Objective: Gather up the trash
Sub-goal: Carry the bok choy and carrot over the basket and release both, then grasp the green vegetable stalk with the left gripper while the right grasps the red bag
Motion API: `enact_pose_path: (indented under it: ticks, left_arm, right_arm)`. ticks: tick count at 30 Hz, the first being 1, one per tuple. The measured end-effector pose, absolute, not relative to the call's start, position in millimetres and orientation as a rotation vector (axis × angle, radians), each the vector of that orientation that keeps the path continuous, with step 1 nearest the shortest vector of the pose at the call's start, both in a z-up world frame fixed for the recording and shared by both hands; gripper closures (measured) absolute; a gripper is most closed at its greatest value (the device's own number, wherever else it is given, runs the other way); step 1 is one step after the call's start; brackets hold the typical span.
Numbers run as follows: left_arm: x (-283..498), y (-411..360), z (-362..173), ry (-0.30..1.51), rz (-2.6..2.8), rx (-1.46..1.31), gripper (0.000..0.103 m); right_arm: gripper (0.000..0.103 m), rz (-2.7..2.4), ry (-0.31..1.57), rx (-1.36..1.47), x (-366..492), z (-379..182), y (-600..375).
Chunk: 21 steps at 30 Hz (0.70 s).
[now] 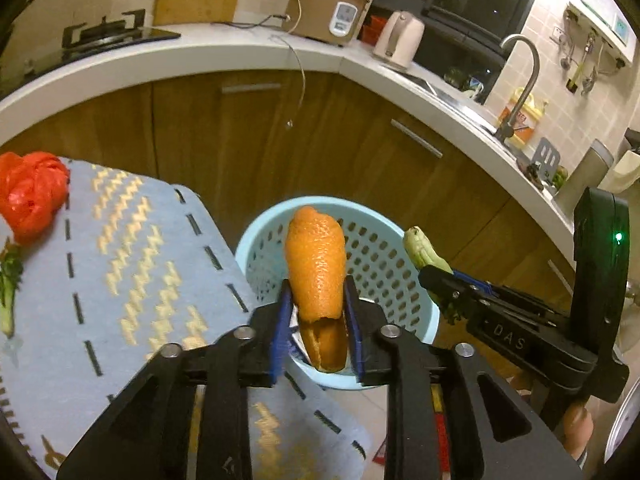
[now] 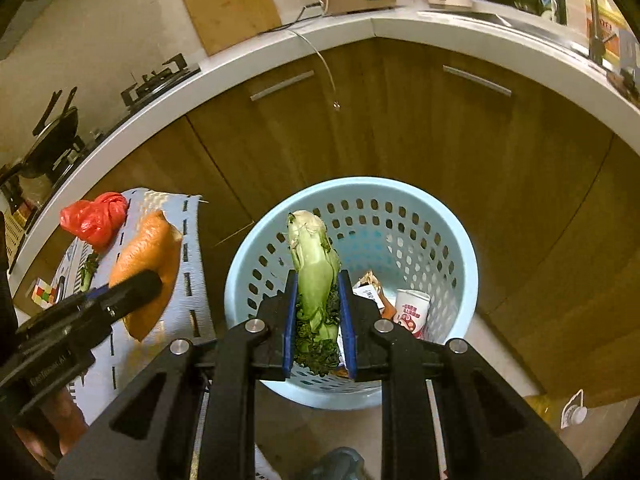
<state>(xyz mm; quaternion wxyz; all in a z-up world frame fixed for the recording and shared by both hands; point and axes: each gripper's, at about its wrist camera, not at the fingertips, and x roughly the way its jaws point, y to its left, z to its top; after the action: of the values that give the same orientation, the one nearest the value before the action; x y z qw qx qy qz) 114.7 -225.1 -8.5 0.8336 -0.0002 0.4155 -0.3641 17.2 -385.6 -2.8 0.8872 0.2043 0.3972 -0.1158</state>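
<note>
Here both grippers hang over the blue basket (image 2: 460, 256), each carrying one scrap, so the drop is presumably the step in hand. The left gripper (image 1: 316, 320) has an orange peel (image 1: 316, 272) standing up between its blue pads; the pads look slightly parted from it, though I cannot tell whether they still press on it. It sits above the basket's near-left rim, close to the cloth-covered table (image 1: 120, 260), so an early release might miss. The right gripper (image 2: 318, 316) is clenched on a leafy green stalk (image 2: 316, 276), pale stem pointing away, well over the basket's mouth. Inside lie a paper cup (image 2: 412, 308) and wrappers. On the table's far side a red bag (image 1: 30, 194) and a green sprig (image 1: 10, 280) remain, likely the next pickups.
</note>
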Motion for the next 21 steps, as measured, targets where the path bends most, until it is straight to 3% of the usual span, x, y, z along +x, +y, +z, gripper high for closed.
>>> enact_pose_path:
  ticks: [1,2,4,8,11,13,19,21]
  left_arm:
    - [115.1,-223.3,-9.8,0.883,-0.766,-0.015,0.052]
    - [115.1,-223.6,-8.8,0.875,-0.760,-0.023,0.050]
    - [114.6,-217.8,-7.3,0.866,-0.755,-0.025,0.048]
    - [116.0,-198.8,-3.3,0.850,-0.733,-0.049,0.044]
    - [117.7,-180.8,-0.5,0.835,-0.706,-0.069,0.043]
    - [120.0,-165.4,0.8,0.831,-0.683,-0.089,0.043]
    - [124.9,-96.4,-1.4,0.826,-0.585,-0.195,0.043]
    - [128.8,-70.4,-3.9,0.823,-0.518,-0.211,0.043]
  right_arm:
    - [0.085,-0.243,0.828,0.438,17.5,-4.3,-387.5]
    - [0.085,-0.241,0.830,0.450,17.9,-5.6,-388.6]
    - [0.080,-0.234,0.836,0.468,19.6,-8.1,-390.8]
    - [0.059,-0.237,0.826,0.470,20.3,-7.9,-388.5]
    - [0.054,-0.226,0.813,0.460,21.5,-4.2,-380.8]
    - [0.045,-0.206,0.805,0.468,24.9,-1.1,-374.7]
    - [0.041,-0.117,0.787,0.430,47.2,10.6,-332.0]
    - [0.026,-0.074,0.784,0.423,58.3,9.9,-309.6]
